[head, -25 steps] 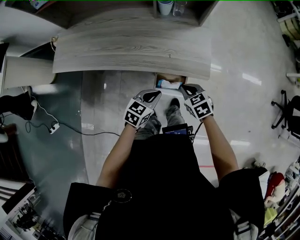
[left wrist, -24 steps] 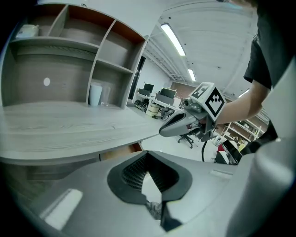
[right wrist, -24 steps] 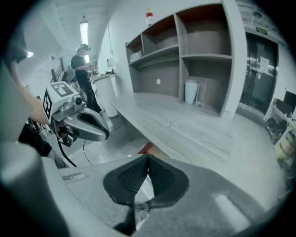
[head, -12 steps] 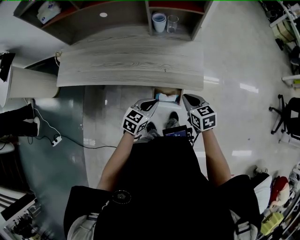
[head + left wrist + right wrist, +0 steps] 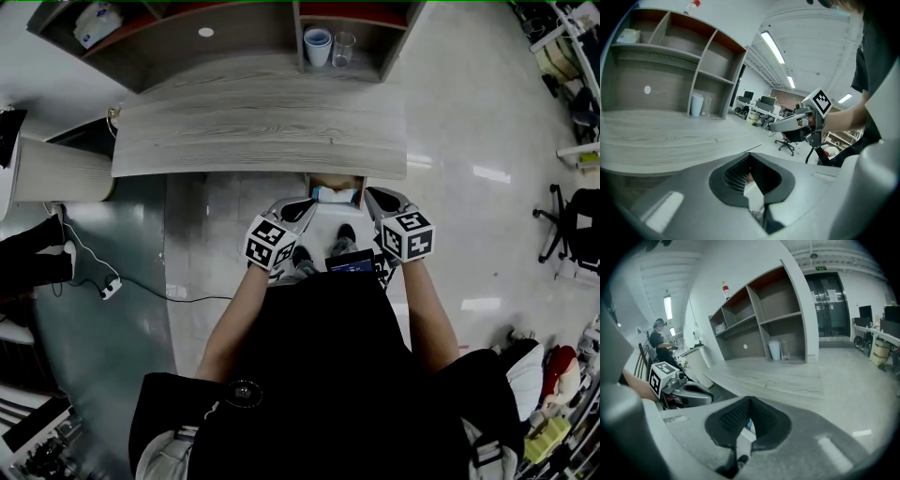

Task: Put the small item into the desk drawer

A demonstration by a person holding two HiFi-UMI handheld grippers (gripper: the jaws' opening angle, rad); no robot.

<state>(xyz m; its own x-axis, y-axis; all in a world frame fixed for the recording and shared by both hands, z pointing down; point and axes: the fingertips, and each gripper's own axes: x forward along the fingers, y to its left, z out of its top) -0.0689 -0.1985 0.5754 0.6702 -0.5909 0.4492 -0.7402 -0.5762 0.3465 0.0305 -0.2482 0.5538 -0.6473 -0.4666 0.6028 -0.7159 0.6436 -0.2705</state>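
In the head view the desk drawer (image 5: 357,181) stands a little open under the desk's front edge, right of the middle. A small white and light-blue item (image 5: 334,195) lies inside it. My left gripper (image 5: 302,204) hangs just left of the drawer, its jaws closed on nothing. My right gripper (image 5: 375,197) hangs just right of it, also shut and empty. Neither touches the drawer. In the left gripper view my left gripper (image 5: 750,157) faces the desk top, with the right gripper (image 5: 780,125) beyond it. The right gripper view shows the right gripper (image 5: 750,401) closed.
The grey wood desk top (image 5: 262,131) is bare. Behind it a shelf unit holds a paper cup (image 5: 318,43), a glass (image 5: 344,45) and a white box (image 5: 94,21). A cable with a power strip (image 5: 111,286) lies on the floor at left. An office chair (image 5: 574,225) stands at far right.
Both grippers have risen and drawn slightly back from the drawer, and the right one has rolled. The head view has tilted, so the shelf now shows. Both stay shut.
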